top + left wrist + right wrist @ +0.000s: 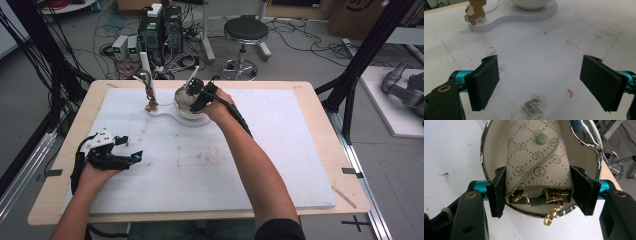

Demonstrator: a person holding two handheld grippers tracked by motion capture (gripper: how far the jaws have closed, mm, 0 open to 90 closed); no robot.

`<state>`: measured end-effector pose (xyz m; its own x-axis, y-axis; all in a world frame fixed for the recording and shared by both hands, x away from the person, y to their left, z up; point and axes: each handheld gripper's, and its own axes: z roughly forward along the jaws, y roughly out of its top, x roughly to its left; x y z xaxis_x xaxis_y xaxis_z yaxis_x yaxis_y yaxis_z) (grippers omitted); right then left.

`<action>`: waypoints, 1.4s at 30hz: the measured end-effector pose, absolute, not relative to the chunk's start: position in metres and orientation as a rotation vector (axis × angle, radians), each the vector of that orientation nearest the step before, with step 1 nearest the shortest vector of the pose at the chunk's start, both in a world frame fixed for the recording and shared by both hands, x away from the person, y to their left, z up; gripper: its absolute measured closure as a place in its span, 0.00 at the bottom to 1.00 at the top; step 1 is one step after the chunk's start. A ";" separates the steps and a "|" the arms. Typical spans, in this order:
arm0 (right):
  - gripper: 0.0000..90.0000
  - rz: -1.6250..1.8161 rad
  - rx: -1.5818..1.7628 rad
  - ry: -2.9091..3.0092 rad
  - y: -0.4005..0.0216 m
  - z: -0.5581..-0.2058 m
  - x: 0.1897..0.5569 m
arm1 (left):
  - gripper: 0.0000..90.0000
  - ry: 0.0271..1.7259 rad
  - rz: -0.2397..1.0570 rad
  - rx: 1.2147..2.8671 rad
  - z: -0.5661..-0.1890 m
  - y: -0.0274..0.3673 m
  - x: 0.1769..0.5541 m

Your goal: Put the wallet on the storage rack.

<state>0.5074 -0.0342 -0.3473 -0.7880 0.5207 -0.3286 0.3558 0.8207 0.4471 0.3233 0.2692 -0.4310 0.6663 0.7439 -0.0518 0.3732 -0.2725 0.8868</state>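
Observation:
A beige monogram pouch (536, 152) with a green snap and gold clasps (551, 216) lies in a white bowl (484, 147) that has a shiny chrome rim. My right gripper (537, 192) is shut on the pouch's near end, one black pad against each side. From above, that gripper (194, 92) sits over the bowl (186, 111) at the far middle of the board. My left gripper (134, 156) rests low at the near left. Its jaws (540, 82) stand wide open over bare, smudged board.
The bowl stands on a curved white base (519, 17), which also carries a small brown bear figure (474, 11) and an upright white post (145, 62). A white foam board (280, 165) covers the wooden table. A stool (245, 32) and computer boxes (160, 30) stand on the floor beyond.

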 end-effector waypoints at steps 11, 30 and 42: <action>0.34 0.505 0.669 2.541 -0.038 -0.345 0.507 | 0.18 0.866 0.462 1.895 -0.431 0.266 0.323; 0.23 0.727 0.716 2.489 -0.087 -0.318 0.478 | 0.18 0.871 0.465 1.877 -0.430 0.268 0.320; 0.23 0.925 0.715 2.412 -0.141 -0.302 0.444 | 0.18 0.857 0.461 1.893 -0.429 0.262 0.321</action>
<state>0.4437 -0.1411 -0.3017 -0.7605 0.6087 -0.2262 0.3014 0.6394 0.7074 0.3209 0.2623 -0.4293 0.6804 0.7313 -0.0467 0.3632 -0.2813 0.8882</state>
